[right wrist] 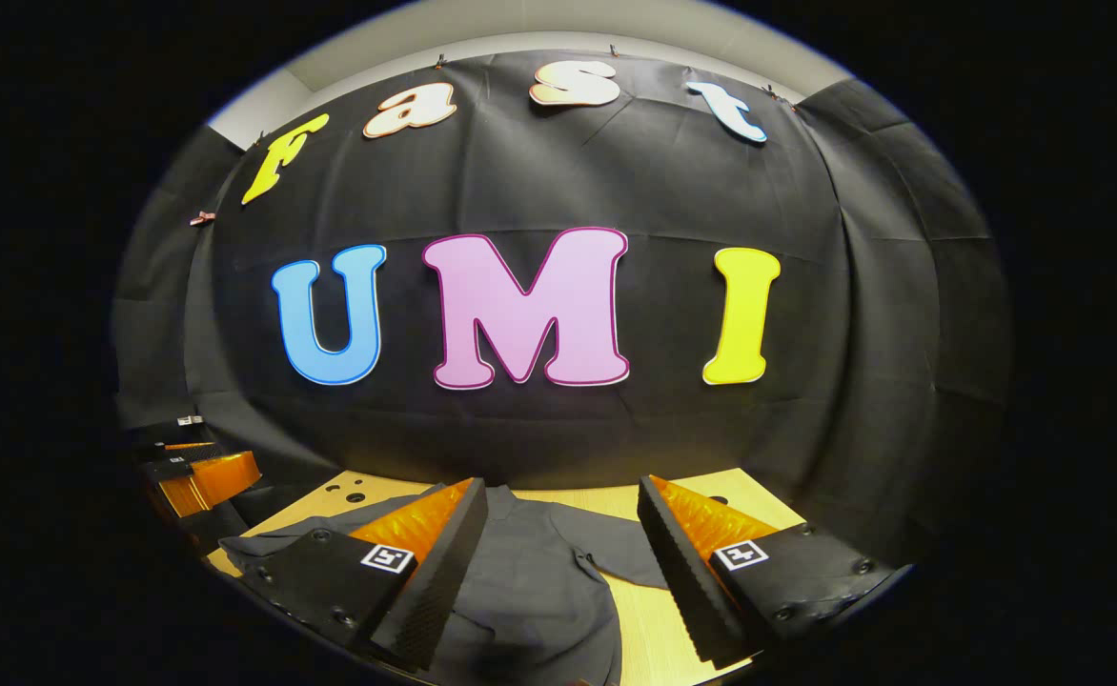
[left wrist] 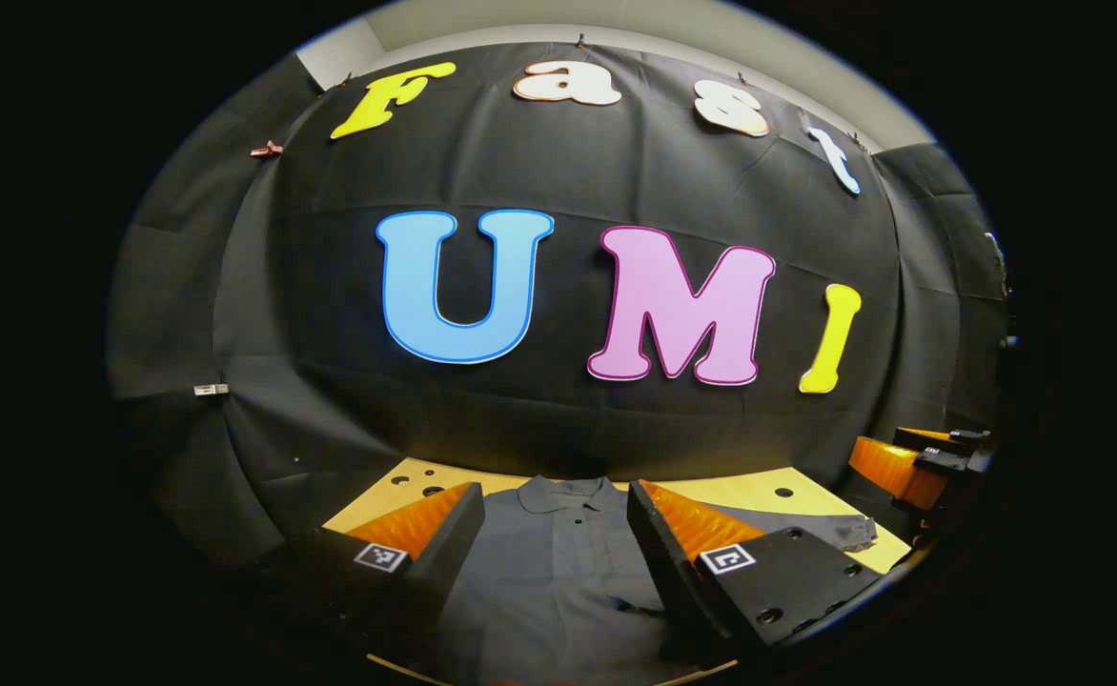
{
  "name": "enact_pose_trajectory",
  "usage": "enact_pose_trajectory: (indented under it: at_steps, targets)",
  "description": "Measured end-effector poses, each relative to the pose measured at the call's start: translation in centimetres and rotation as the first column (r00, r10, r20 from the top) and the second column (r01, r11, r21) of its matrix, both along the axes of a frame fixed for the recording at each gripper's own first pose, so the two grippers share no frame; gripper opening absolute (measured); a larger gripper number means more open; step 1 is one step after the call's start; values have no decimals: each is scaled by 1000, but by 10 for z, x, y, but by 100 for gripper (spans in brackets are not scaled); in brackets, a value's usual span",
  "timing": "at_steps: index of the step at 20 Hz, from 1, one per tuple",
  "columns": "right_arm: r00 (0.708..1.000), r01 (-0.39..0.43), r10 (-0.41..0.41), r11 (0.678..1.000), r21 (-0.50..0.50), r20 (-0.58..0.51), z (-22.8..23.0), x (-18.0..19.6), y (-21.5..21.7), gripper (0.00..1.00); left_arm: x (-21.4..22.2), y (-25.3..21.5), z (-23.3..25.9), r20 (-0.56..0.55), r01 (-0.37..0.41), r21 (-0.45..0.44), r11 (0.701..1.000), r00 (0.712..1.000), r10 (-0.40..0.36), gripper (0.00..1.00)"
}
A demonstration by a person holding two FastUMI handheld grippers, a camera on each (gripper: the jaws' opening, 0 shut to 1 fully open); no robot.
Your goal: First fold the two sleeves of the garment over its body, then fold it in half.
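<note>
Two open hand-held grippers above flat garment, collar toward far wall.

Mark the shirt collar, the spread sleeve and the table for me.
shirt collar point(left wrist: 563, 493), left gripper view, middle of the collar band.
sleeve point(left wrist: 830, 530), left gripper view, near its cuff end.
table point(right wrist: 654, 629), right gripper view, bare wood between the fingers.

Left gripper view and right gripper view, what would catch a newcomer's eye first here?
A dark grey polo shirt lies spread flat on the light wooden table, collar toward the black cloth wall. In the left gripper view, the left hand-held gripper hangs open above the shirt's body. In the right gripper view, the right hand-held gripper hangs open above the shirt's edge.
</note>
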State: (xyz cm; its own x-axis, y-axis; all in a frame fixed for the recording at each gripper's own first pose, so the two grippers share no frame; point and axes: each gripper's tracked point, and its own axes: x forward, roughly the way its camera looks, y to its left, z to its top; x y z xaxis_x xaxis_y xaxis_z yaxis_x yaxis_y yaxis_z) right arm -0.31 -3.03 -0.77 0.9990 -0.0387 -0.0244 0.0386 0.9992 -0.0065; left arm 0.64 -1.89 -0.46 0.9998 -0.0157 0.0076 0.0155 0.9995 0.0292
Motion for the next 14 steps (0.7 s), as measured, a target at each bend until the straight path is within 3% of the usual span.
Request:
enact_pose_trajectory:
  at_steps: [6, 7, 8, 10, 14]
  targets:
    - [1000, 1, -1, 1000, 6, -13, -7, 10, -7, 98, 0, 2, -11, -24, -13, -8, 1000, 1000, 13, 96]
    - [1000, 0, 0, 1000, 12, -18, -9, 10, -8, 98, 1, 2, -12, -29, -15, -7, 1000, 999, 15, 92]
    - [1000, 1, -1, 1000, 15, -26, -11, 12, -9, 98, 0, 2, -14, -32, -17, -3, 1000, 999, 16, 96]
    - [998, 10, -9, 1000, 8, -56, -21, 17, -16, 98, 1, 2, -16, -38, -20, 8, 1000, 999, 20, 96]
    - [991, 65, -65, 998, -4, -119, -42, 26, -45, 98, 2, -1, -25, -59, -23, 38, 999, 998, 26, 95]
